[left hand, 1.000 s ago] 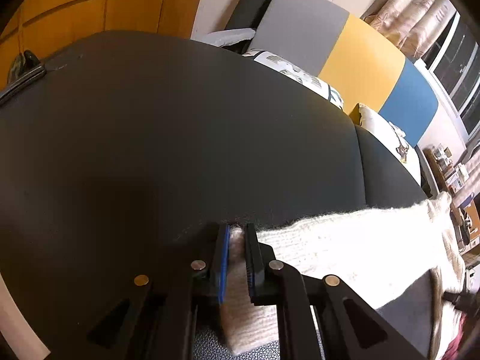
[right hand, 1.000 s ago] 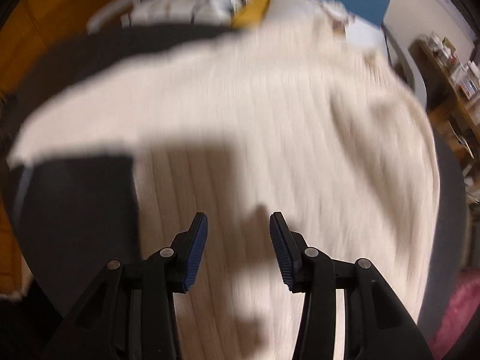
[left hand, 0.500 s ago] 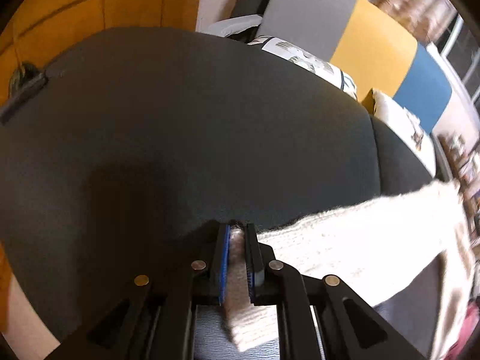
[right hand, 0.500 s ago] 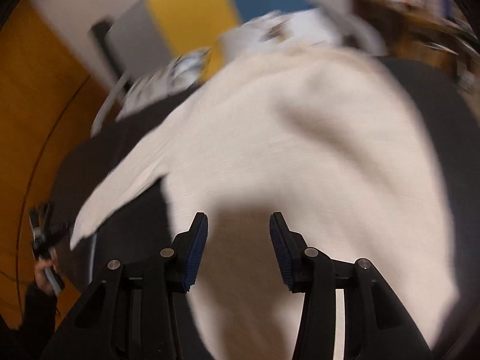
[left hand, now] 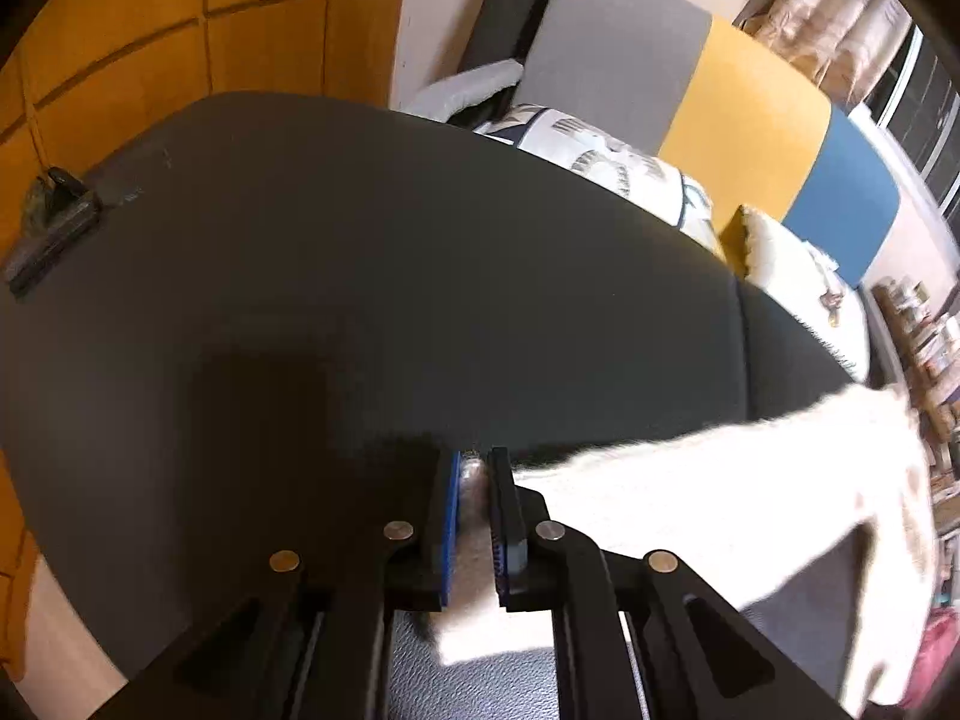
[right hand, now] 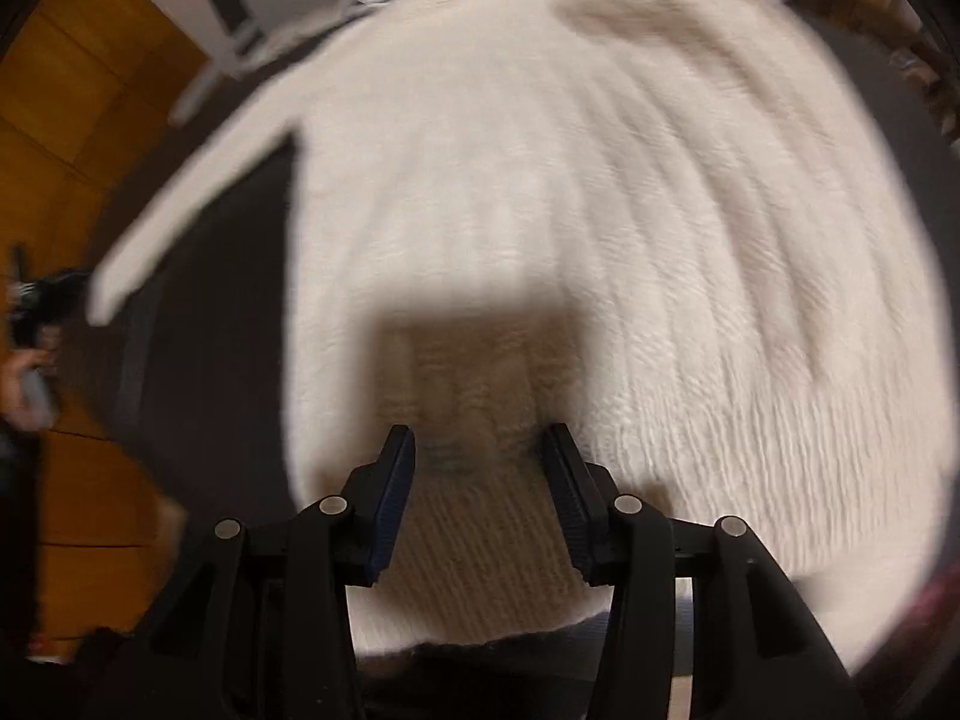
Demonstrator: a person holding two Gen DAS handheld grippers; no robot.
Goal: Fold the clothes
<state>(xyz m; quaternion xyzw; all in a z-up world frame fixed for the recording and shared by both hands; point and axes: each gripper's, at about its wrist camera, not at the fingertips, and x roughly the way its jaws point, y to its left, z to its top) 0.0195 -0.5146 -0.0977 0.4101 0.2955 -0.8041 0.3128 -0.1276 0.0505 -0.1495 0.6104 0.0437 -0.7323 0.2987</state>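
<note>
Your left gripper has its blue-padded fingers pinched on the cuff end of the cream knit sweater, with only a thin strip of wool showing between the pads. From that pinch the sleeve runs off to the right across the dark table, lying over its surface toward the far right edge. Your right gripper stands with its fingers spread apart and nothing between them; it sits just over the ribbed hem of the sweater, and its shadow falls on the knit ahead of the tips. In the right wrist view the sweater body fills most of the frame, spread flat on the table, with the one sleeve reaching out to the left toward your other hand, which shows blurred at the frame's edge. Beyond the table, the left wrist view shows a sofa back in grey, yellow and blue panels, a printed cushion against it, and an orange panelled wall on the left.
</note>
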